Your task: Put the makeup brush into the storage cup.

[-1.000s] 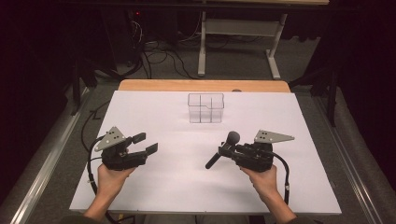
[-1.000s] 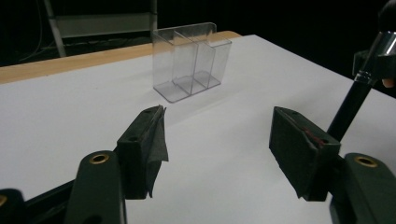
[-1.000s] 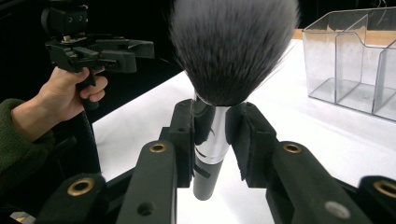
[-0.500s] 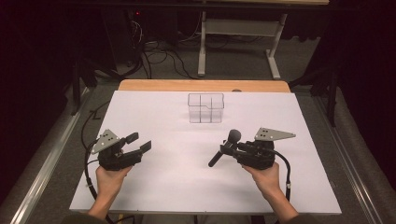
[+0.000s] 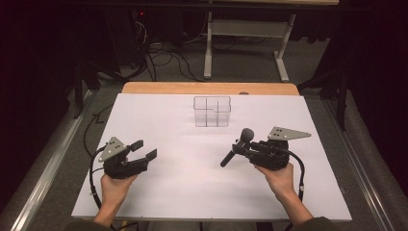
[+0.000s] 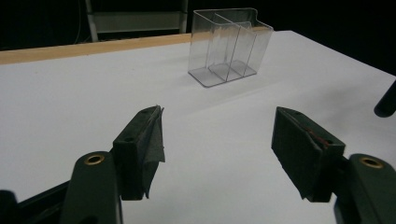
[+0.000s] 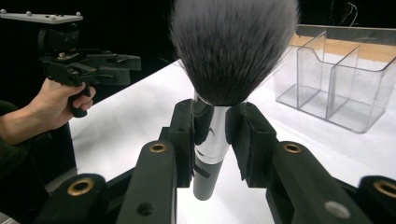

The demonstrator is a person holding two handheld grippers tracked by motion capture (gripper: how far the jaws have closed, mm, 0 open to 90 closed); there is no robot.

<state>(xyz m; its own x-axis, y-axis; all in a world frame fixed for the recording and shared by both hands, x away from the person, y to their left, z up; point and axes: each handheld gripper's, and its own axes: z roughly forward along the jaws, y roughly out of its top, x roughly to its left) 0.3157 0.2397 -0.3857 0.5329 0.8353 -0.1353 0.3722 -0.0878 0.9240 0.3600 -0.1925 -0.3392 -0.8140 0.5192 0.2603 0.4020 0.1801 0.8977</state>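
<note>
Lying out: one brush [image 7: 233, 51], one clear organizer [image 5: 212, 111], two hand-held grippers.

Clear glossy plastic organizer [image 5: 212, 111], matt white tabletop [image 5: 192, 187], shiny metal-ferruled soft-bristled brush [image 7: 224, 70]

Brush [image 7: 219, 93] bristle top cut off

You are working in a lab-like recording room: around the white-topped bench [image 5: 192, 192] lie grey carpet [image 5: 240, 67], tangled black cables [image 5: 163, 57] and a grey metal desk frame [image 5: 245, 29] beyond it, with dark surroundings.
</note>
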